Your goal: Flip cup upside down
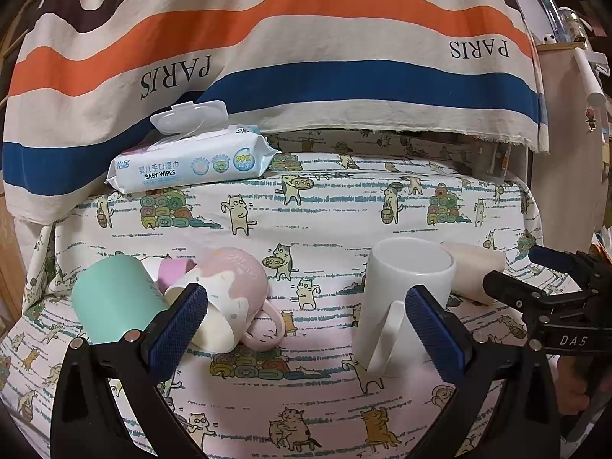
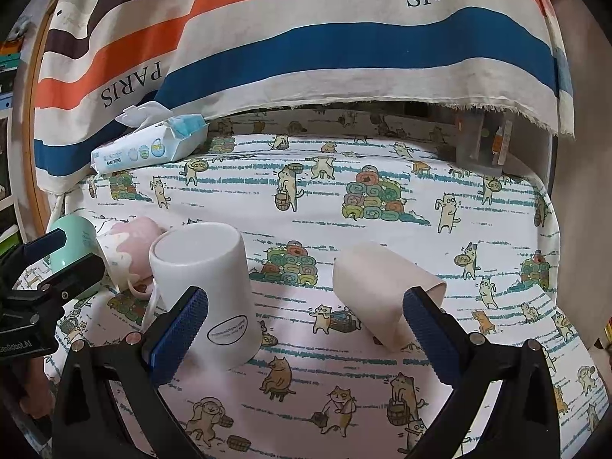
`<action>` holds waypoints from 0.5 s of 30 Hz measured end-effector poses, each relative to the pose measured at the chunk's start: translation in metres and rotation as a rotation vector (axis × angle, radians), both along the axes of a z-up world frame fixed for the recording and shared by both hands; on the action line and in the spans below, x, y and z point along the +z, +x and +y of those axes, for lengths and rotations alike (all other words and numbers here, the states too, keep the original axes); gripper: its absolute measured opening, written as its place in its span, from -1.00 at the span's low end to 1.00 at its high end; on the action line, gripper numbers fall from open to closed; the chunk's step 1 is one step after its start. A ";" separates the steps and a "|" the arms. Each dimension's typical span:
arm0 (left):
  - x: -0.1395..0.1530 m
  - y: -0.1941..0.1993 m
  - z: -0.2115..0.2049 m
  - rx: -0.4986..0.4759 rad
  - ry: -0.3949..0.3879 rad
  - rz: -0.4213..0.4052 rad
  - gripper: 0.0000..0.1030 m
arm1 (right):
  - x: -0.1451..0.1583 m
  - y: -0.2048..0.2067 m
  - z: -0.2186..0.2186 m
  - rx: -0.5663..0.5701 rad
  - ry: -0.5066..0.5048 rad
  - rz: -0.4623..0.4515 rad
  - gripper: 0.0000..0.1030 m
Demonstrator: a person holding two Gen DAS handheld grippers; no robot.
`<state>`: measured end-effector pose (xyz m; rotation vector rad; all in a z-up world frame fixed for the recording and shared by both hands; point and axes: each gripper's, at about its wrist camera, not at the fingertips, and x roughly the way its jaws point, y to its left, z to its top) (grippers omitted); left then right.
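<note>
A white mug (image 1: 401, 298) stands upside down on the cat-print cloth, handle toward me; it also shows in the right wrist view (image 2: 206, 287). A beige cup (image 2: 382, 294) lies on its side to its right, mouth toward the front right; its end shows behind the white mug in the left view (image 1: 474, 267). A pink mug (image 1: 229, 298) lies tipped on its side at the left, next to a mint cup (image 1: 111, 298). My left gripper (image 1: 306, 329) is open and empty, with the white mug by its right finger. My right gripper (image 2: 306, 329) is open and empty, between the white mug and the beige cup.
A pack of baby wipes (image 1: 191, 160) with its lid open lies at the back left. A striped PARIS cloth (image 1: 306, 57) hangs behind the table. A small purple cup (image 1: 172, 271) lies behind the pink mug. A clear container (image 2: 482, 145) stands at the back right.
</note>
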<state>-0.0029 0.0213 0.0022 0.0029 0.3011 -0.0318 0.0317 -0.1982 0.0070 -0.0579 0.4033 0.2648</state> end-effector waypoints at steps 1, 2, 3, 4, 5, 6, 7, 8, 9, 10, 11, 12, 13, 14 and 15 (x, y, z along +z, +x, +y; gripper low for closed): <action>0.000 0.000 0.000 -0.001 0.001 0.000 0.99 | 0.000 0.000 0.000 0.000 0.000 -0.001 0.99; 0.000 0.000 0.000 -0.001 0.000 0.000 0.99 | 0.000 0.000 0.000 0.000 0.000 -0.003 0.99; 0.000 0.000 0.000 -0.002 0.000 0.001 0.99 | 0.000 0.000 0.000 -0.001 0.000 -0.004 0.99; 0.000 0.000 0.000 -0.003 0.000 0.000 0.99 | 0.001 -0.001 -0.001 -0.001 0.000 -0.007 0.99; 0.000 -0.001 0.000 -0.003 0.001 -0.001 0.99 | 0.001 -0.001 0.000 -0.001 -0.001 -0.010 0.99; 0.000 -0.001 0.000 -0.003 0.001 -0.001 0.99 | 0.001 -0.001 0.000 -0.001 -0.002 -0.011 0.99; 0.000 -0.001 0.000 -0.003 0.002 -0.001 0.99 | 0.001 -0.001 -0.001 0.001 -0.002 -0.012 0.99; 0.000 -0.001 0.001 -0.003 0.001 0.000 0.99 | 0.001 -0.002 0.000 0.001 -0.003 -0.013 0.99; 0.000 -0.002 0.001 -0.003 0.001 0.000 0.99 | 0.001 -0.002 0.000 0.000 -0.004 -0.013 0.99; 0.000 -0.002 0.000 -0.003 0.001 -0.001 0.99 | 0.001 -0.002 0.000 0.000 -0.002 -0.012 0.99; 0.000 -0.002 0.000 -0.003 0.001 -0.001 0.99 | 0.001 -0.002 0.000 0.000 -0.002 -0.012 0.99; 0.000 -0.001 0.000 -0.004 0.002 0.000 0.99 | 0.001 -0.001 0.000 0.000 -0.001 -0.011 0.99; 0.000 -0.001 0.000 -0.003 0.002 0.000 0.99 | 0.001 -0.001 -0.001 0.000 -0.002 -0.012 0.99; 0.000 -0.001 0.000 -0.003 0.002 -0.001 0.99 | 0.001 -0.002 -0.001 -0.001 -0.001 -0.011 0.99; 0.000 -0.001 0.000 -0.003 0.001 -0.001 0.99 | 0.001 -0.002 0.000 -0.001 -0.001 -0.011 0.99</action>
